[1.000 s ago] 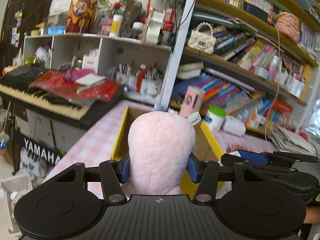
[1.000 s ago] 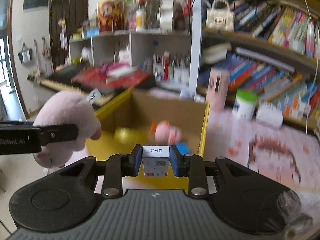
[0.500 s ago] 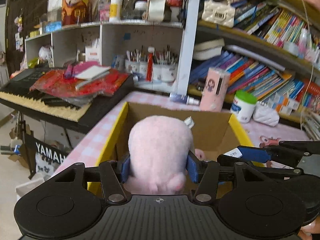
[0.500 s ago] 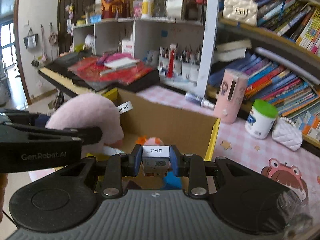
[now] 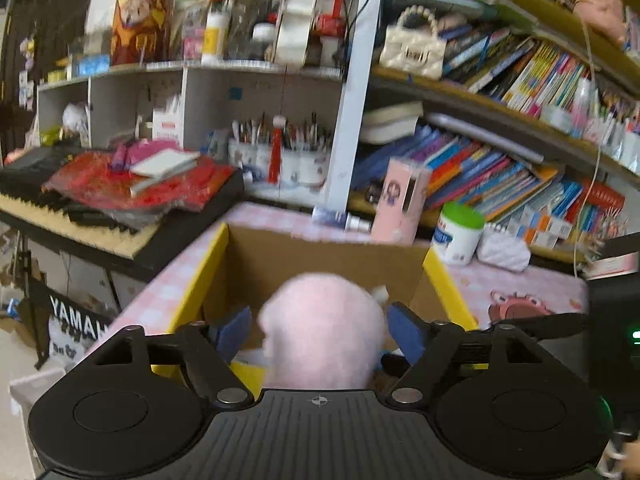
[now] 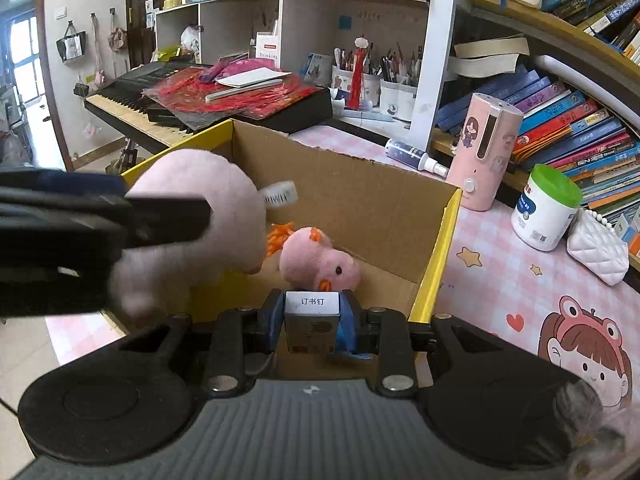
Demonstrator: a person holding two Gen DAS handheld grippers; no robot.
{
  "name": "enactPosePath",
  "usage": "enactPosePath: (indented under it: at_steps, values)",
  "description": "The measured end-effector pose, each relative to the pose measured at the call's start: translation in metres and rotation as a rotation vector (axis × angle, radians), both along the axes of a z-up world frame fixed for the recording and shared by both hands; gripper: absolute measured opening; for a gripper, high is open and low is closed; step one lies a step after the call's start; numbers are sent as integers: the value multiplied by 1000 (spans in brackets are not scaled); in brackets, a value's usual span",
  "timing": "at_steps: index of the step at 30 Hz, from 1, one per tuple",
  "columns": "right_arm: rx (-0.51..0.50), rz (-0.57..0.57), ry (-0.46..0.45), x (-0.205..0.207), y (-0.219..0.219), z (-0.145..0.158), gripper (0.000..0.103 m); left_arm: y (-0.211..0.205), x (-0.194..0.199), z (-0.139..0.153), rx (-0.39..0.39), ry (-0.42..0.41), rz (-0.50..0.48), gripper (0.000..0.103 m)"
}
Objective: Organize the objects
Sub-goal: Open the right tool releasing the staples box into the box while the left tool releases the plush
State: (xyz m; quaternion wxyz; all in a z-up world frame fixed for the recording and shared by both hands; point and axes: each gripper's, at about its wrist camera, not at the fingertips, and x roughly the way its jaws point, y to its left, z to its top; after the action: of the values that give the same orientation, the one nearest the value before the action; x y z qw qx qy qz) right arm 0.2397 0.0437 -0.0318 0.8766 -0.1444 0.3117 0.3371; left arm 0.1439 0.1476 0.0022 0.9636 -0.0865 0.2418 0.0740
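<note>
A cardboard box (image 5: 320, 256) with yellow flaps stands on the pink checked table; it also shows in the right wrist view (image 6: 360, 200). My left gripper (image 5: 320, 334) is open over the box. The pink plush toy (image 5: 324, 328) sits between its spread blue pads, no longer squeezed; it also shows in the right wrist view (image 6: 188, 232). My right gripper (image 6: 312, 320) is shut on a small staple box (image 6: 312, 316) at the box's near edge. A pink axolotl plush (image 6: 316, 260) lies inside the box.
A pink bottle (image 6: 484, 152), a green-lidded jar (image 6: 548, 208) and a white quilted purse (image 6: 600, 248) stand right of the box. A spray bottle (image 6: 416, 158) lies behind it. A keyboard (image 6: 160, 116) with red papers is at left. Bookshelves fill the back.
My left gripper has opened and let go of the pink plush over the box. My right gripper has moved closer to the box with the staple box held.
</note>
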Motion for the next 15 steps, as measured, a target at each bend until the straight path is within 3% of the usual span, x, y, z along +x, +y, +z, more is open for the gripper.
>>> enactPosePath:
  at_steps: [5, 8, 10, 15]
  values:
    - [-32, -10, -10, 1, 7, -2, 32, 0, -25, 9, 23, -37, 43, 86]
    - [-19, -40, -13, -1, 7, 1, 42, 3, -37, 8, 32, -27, 69, 87]
    - [-3, -68, -22, -4, 3, 5, 54, 6, -44, 6, 29, -13, 87, 87]
    - [65, -143, -62, -25, -13, 19, 64, 10, -58, 6, 16, -16, 100, 90]
